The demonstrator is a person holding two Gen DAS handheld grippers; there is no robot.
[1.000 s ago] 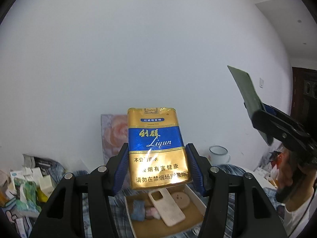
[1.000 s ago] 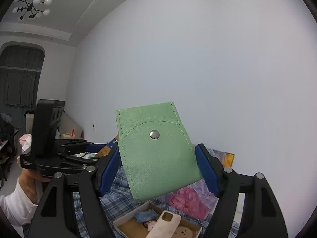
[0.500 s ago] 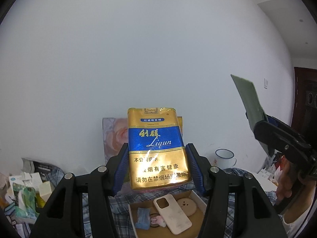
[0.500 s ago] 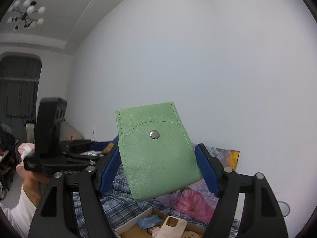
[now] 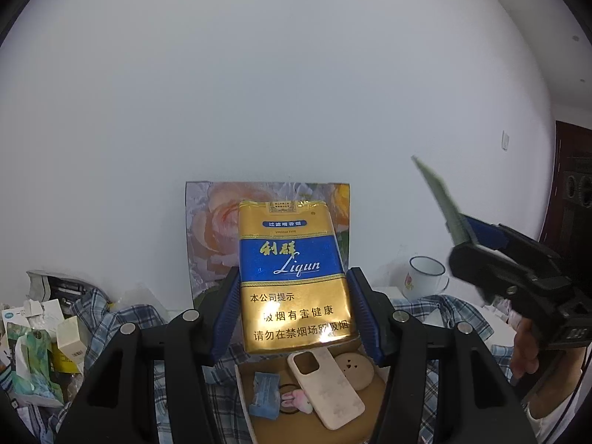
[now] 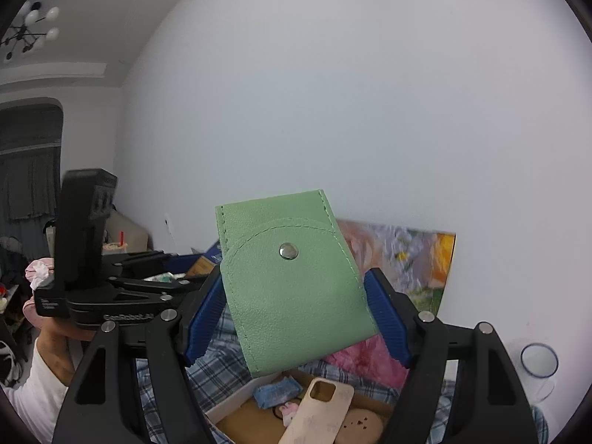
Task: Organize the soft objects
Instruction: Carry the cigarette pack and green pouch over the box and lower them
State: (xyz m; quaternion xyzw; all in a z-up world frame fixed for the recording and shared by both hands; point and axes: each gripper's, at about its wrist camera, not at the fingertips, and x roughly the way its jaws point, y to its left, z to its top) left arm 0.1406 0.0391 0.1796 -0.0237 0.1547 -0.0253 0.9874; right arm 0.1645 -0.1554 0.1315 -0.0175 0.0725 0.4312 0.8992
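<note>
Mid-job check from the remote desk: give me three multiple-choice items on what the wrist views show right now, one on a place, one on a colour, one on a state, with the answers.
1. Where does the beige phone case lie?
A. In the cardboard box
B. On the floral picture
C. Inside the enamel mug

2. What colour is the snap pouch?
A. Pink
B. Light green
C. Gold

3. How does the left gripper stand?
A. Open and empty
B. Shut on the Liqun cigarette pack
C. Shut on the mug

Answers:
1. A, the case rests on the floor of the cardboard box beside a blue packet and a round beige item.
2. B, the right gripper holds a light green pouch with a metal snap.
3. B, both blue pads press the sides of the Liqun cigarette pack, which stands upright in the air.
</note>
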